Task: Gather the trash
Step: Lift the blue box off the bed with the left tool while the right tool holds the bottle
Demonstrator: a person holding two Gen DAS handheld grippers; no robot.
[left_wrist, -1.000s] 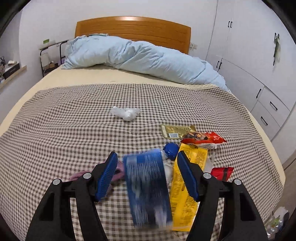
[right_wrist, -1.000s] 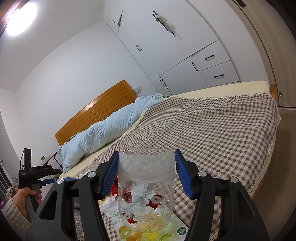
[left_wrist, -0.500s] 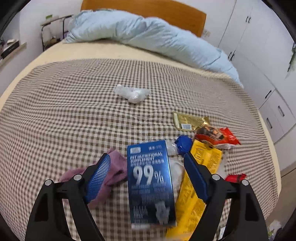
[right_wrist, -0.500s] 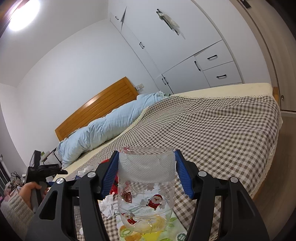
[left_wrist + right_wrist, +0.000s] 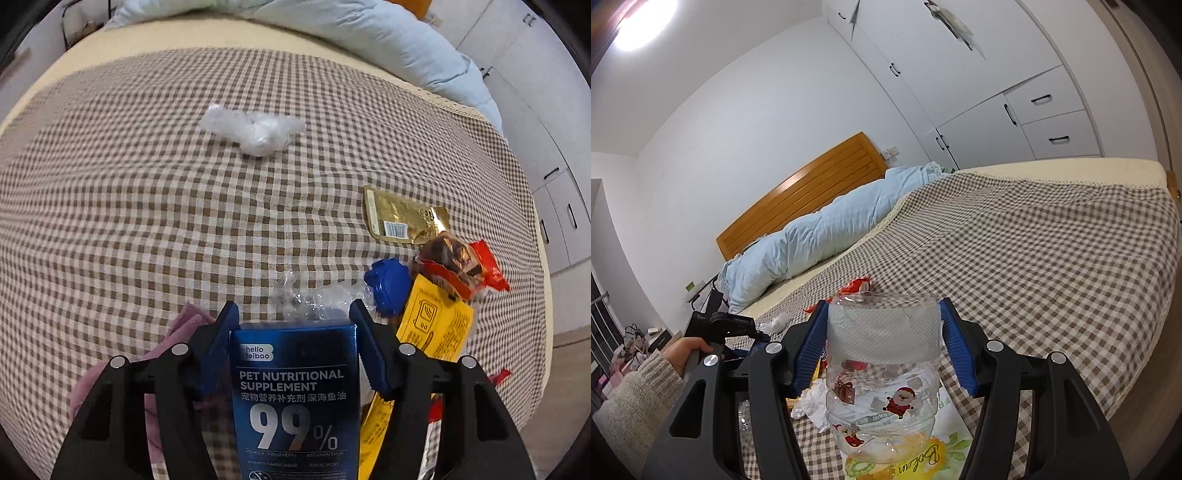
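A bed with a brown-and-cream checked cover (image 5: 147, 192) carried a scatter of litter, and a person worked over it with a gripper in each hand.

The left gripper (image 5: 293, 328) pointed steeply down at the bed. Between its blue fingers (image 5: 225, 332) stood a dark blue supplement box (image 5: 295, 398), its long axis running along the line of the fingers and back toward the camera. The fingers had just been closing in and now lay flush against both long sides of the box, so it appeared clamped.

The right gripper (image 5: 882, 332) pointed nearly level across the bed, its fingers clamped on a clear plastic jar (image 5: 882, 373) printed with Santa figures and banded with white paper. Seen from the right wrist, the person's left hand (image 5: 685, 352) gripped its handle to the left of the jar and well apart from it.

The rest of the trash lay just beyond and to the right of the left fingers: crinkled clear film (image 5: 317, 295), a blue cap (image 5: 388, 286), a yellow packet (image 5: 436, 325), a red snack wrapper (image 5: 465, 266) and a gold sachet (image 5: 402, 216). A white plastic wad (image 5: 255, 131) lay farther off, straight ahead. A pink cloth (image 5: 162, 362) sat under the left finger.

The left hand looked the nearer one to all of this loose litter. No bin was visible in either view.
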